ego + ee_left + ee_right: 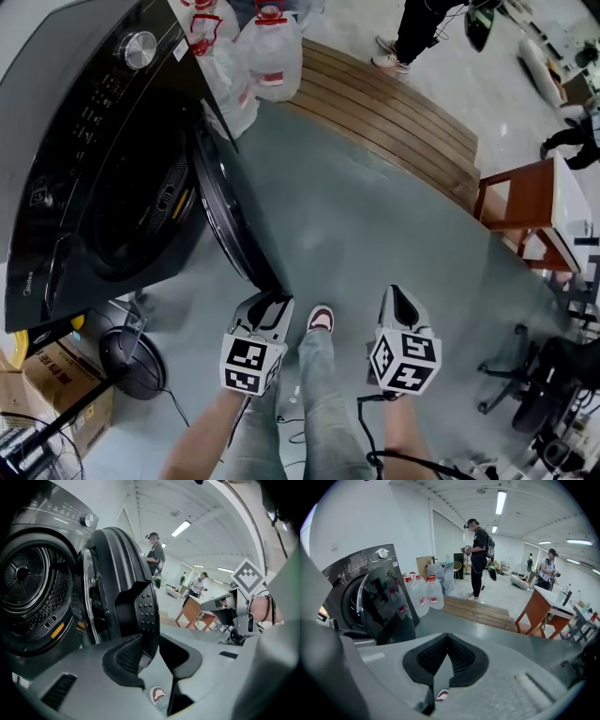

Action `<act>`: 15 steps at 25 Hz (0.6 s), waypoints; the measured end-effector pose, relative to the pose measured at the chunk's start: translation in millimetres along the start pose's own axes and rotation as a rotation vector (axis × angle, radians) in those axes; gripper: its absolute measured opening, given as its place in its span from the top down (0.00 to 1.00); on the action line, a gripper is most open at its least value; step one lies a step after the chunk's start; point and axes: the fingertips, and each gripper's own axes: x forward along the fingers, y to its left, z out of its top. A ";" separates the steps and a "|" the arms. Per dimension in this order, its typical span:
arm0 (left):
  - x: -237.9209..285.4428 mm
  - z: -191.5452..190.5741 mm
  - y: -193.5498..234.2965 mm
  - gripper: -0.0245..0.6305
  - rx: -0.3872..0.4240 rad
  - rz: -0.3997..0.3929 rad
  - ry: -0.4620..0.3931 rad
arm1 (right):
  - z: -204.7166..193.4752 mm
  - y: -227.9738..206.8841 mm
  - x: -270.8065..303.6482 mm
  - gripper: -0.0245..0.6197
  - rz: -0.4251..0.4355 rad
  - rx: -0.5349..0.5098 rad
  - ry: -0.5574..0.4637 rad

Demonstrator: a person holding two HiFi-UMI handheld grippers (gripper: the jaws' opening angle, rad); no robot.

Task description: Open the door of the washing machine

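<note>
The dark front-loading washing machine (84, 141) stands at the left, and its round door (230, 202) is swung out towards me, edge-on. My left gripper (272, 300) is at the door's lower free edge. In the left gripper view the dotted rim of the door (145, 611) runs down between the jaws of the left gripper (152, 644), with the pads against it on both sides. The open drum (28, 583) shows behind it. My right gripper (398, 295) hangs apart at the right; its pads meet at the tips with nothing in them (447, 637). The right gripper view also shows the door (386, 606).
Large water jugs (267, 52) stand behind the machine beside a low wooden platform (394, 117). A red-brown table (525, 202) and an office chair (544, 384) are at the right. A cardboard box (56, 384) and a cabled black round device (131, 361) lie at the lower left. Another person (417, 33) stands far off.
</note>
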 end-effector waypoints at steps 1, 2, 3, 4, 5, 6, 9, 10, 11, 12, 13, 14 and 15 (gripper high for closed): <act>2.4 1.4 -2.1 0.80 -0.002 0.000 -0.001 | -0.5 -3.9 0.1 0.95 -0.002 0.003 0.002; 4.8 2.9 -4.2 0.80 -0.004 0.001 -0.002 | -1.0 -7.6 0.2 0.95 -0.005 0.007 0.003; 7.3 4.6 -6.2 0.80 -0.005 0.003 -0.003 | -1.4 -11.3 0.3 0.95 -0.006 0.010 0.005; 10.0 6.5 -8.1 0.80 -0.005 0.006 -0.004 | -1.6 -15.1 0.4 0.95 -0.008 0.013 0.006; 12.7 8.3 -10.1 0.80 -0.005 0.010 -0.006 | -1.8 -19.1 0.5 0.95 -0.011 0.017 0.007; 15.4 10.0 -12.1 0.80 -0.005 0.015 -0.006 | -2.0 -23.3 0.6 0.95 -0.013 0.021 0.008; 24.2 15.1 -18.7 0.80 -0.010 0.034 -0.009 | -2.5 -36.9 1.1 0.95 -0.021 0.033 0.011; 27.3 17.0 -21.0 0.80 -0.013 0.039 -0.012 | -2.4 -41.6 1.5 0.95 -0.023 0.036 0.012; 30.4 18.9 -23.2 0.80 -0.017 0.043 -0.013 | -2.0 -46.0 2.1 0.95 -0.025 0.039 0.013; 33.6 20.9 -25.2 0.80 -0.020 0.047 -0.015 | -1.3 -50.1 2.7 0.95 -0.026 0.042 0.014; 36.8 23.0 -27.2 0.80 -0.024 0.050 -0.017 | -0.3 -54.1 3.5 0.95 -0.027 0.044 0.014; 40.0 25.2 -29.2 0.80 -0.027 0.052 -0.018 | 0.8 -57.8 4.4 0.95 -0.028 0.046 0.014; 43.3 27.4 -31.2 0.80 -0.030 0.054 -0.019 | 2.0 -61.5 5.3 0.95 -0.029 0.048 0.013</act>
